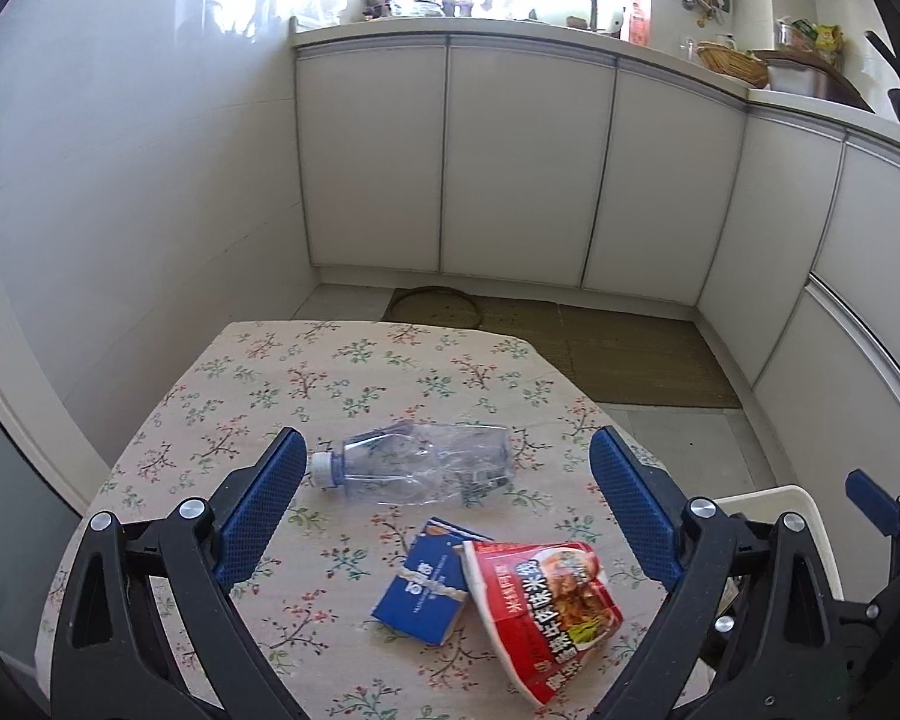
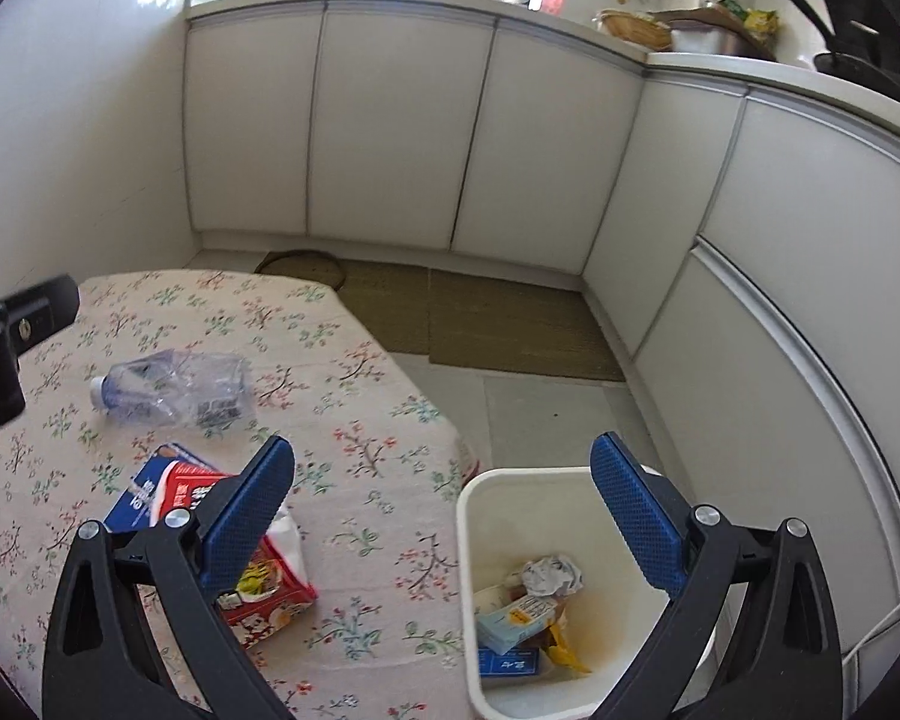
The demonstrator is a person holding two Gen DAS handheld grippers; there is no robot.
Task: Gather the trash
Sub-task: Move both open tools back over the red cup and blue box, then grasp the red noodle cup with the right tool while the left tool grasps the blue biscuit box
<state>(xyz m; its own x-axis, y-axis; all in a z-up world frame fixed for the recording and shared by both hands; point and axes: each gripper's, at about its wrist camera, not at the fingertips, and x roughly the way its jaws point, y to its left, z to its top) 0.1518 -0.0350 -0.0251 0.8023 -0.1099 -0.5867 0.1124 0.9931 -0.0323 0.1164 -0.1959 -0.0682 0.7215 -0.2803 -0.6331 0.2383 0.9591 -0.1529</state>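
Left gripper (image 1: pixel 444 468) hung above the table (image 1: pixel 270 384), jaws spread wide, holding nothing. Between its fingers, on the floral cloth, lay a crushed clear bottle (image 1: pixel 420 465) on its side, white cap pointing left. Nearer, a blue carton (image 1: pixel 423 588) lay flat, touching the left side of a red noodle cup (image 1: pixel 546 606) tipped over with its rim toward the carton.

Right gripper (image 2: pixel 444 471) was also spread wide and empty, held over the table's right edge. Its left finger (image 2: pixel 252 510) hid part of the cup (image 2: pixel 270 594) and carton (image 2: pixel 135 498); its right finger stood over the bin (image 2: pixel 468 540). The white bin stood on the floor just beside the table's right edge. Inside it: a crumpled paper ball (image 2: pixel 552 576), a pale blue box (image 2: pixel 513 618), a darker blue box (image 2: pixel 510 663) and a yellow scrap. The bottle (image 2: pixel 174 387) lay farther left on the table, well apart from the bin.

White cabinets (image 1: pixel 528 162) lined the far wall, with mats (image 2: pixel 510 318) on the floor before them.
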